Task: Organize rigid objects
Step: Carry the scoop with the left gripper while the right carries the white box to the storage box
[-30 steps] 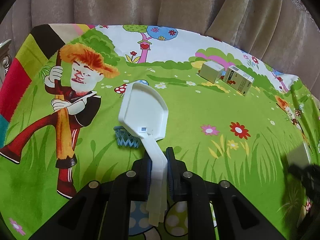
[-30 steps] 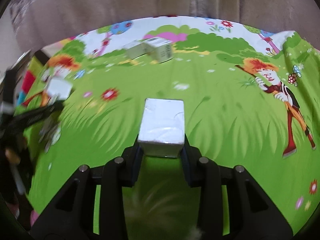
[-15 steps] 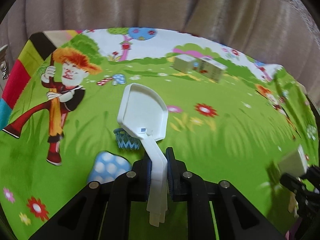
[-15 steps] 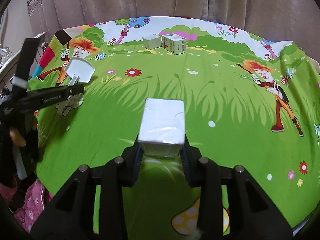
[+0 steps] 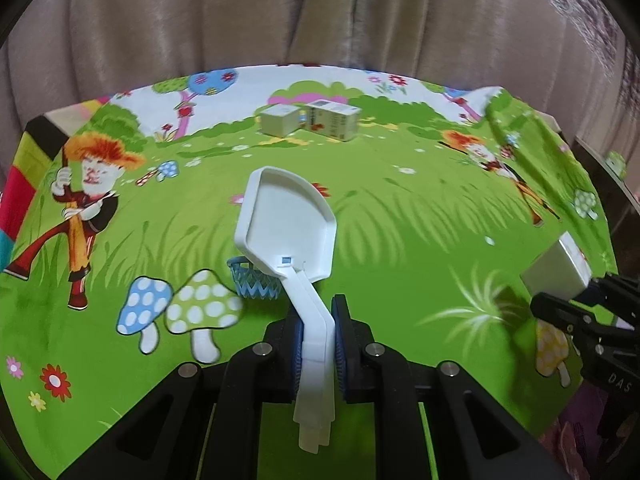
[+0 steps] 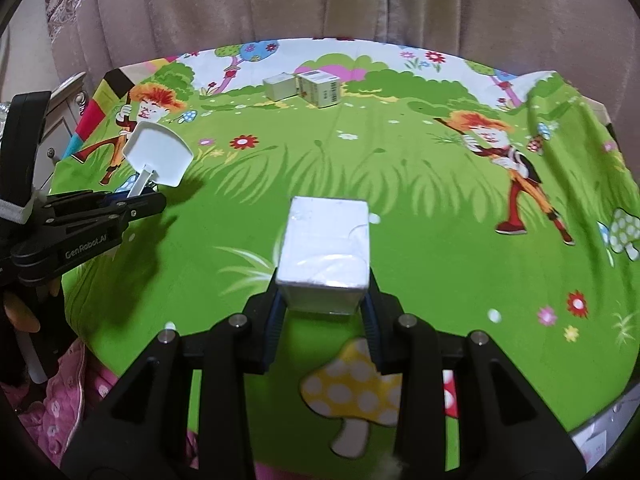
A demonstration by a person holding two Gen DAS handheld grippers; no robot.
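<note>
My left gripper [image 5: 318, 334] is shut on the handle of a white toy basketball hoop [image 5: 287, 224] with a blue net [image 5: 253, 280], held above the bright cartoon tablecloth [image 5: 400, 208]. My right gripper [image 6: 323, 312] is shut on a white box [image 6: 326, 248], held above the cloth near its front edge. The white box also shows at the right edge of the left wrist view [image 5: 558, 270]. The hoop and the left gripper [image 6: 154, 202] show at the left of the right wrist view.
Two small cartons [image 5: 310, 120] stand side by side at the far edge of the table, also in the right wrist view [image 6: 304, 87]. A beige curtain [image 5: 320, 12] hangs behind. A dresser [image 6: 60, 120] stands at the left. Pink fabric [image 6: 60, 400] lies below the table's front.
Both grippers have drawn back toward the table's front edge with their objects still held. The cartons look farther away, and the right gripper has come into the left wrist view.
</note>
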